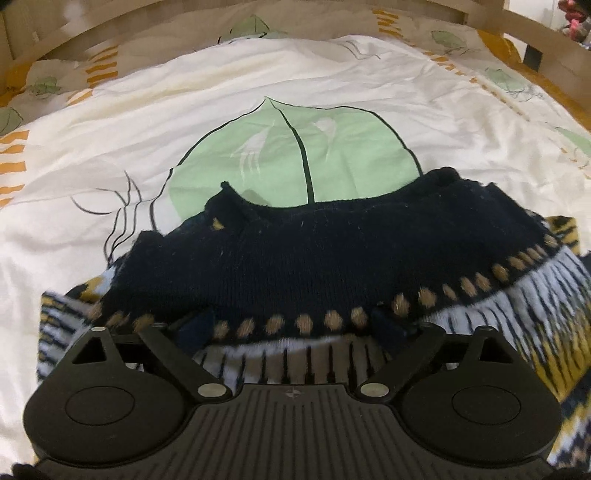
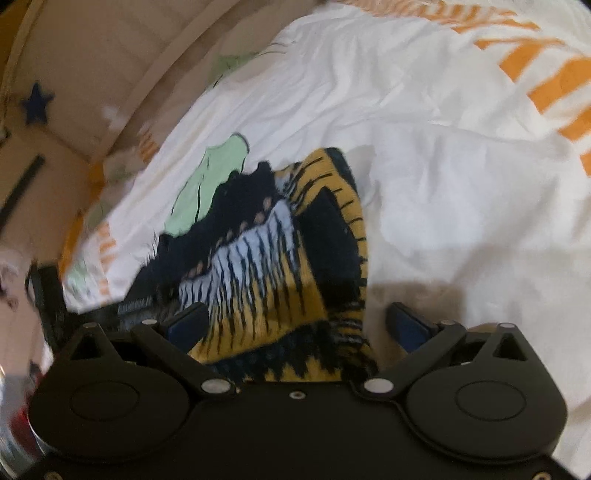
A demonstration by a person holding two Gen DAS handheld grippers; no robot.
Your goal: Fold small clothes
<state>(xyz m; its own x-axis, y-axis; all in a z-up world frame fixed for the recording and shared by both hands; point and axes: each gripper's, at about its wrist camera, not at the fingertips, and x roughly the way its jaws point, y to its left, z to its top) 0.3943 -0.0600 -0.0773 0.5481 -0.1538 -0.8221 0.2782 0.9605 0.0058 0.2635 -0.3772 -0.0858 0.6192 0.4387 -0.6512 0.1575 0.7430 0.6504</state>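
Observation:
A small knit sweater (image 1: 314,251), navy with tan dots and white, black and yellow bands, lies on the bed's white cover (image 1: 110,140). In the left wrist view my left gripper (image 1: 291,325) is open, its blue fingertips (image 1: 388,325) wide apart right over the sweater's dotted band. In the right wrist view the same sweater (image 2: 280,266) is bunched up between the spread fingers of my right gripper (image 2: 299,321). That gripper is open, with the yellow part of the knit lying in the gap, nearer the left finger (image 2: 188,321).
The cover has a large green leaf print (image 1: 288,155) and orange stripes (image 2: 554,85). A wooden bed frame (image 1: 535,33) curves round the far edge. A wooden panel with a blue star (image 2: 37,103) stands at the left in the right wrist view.

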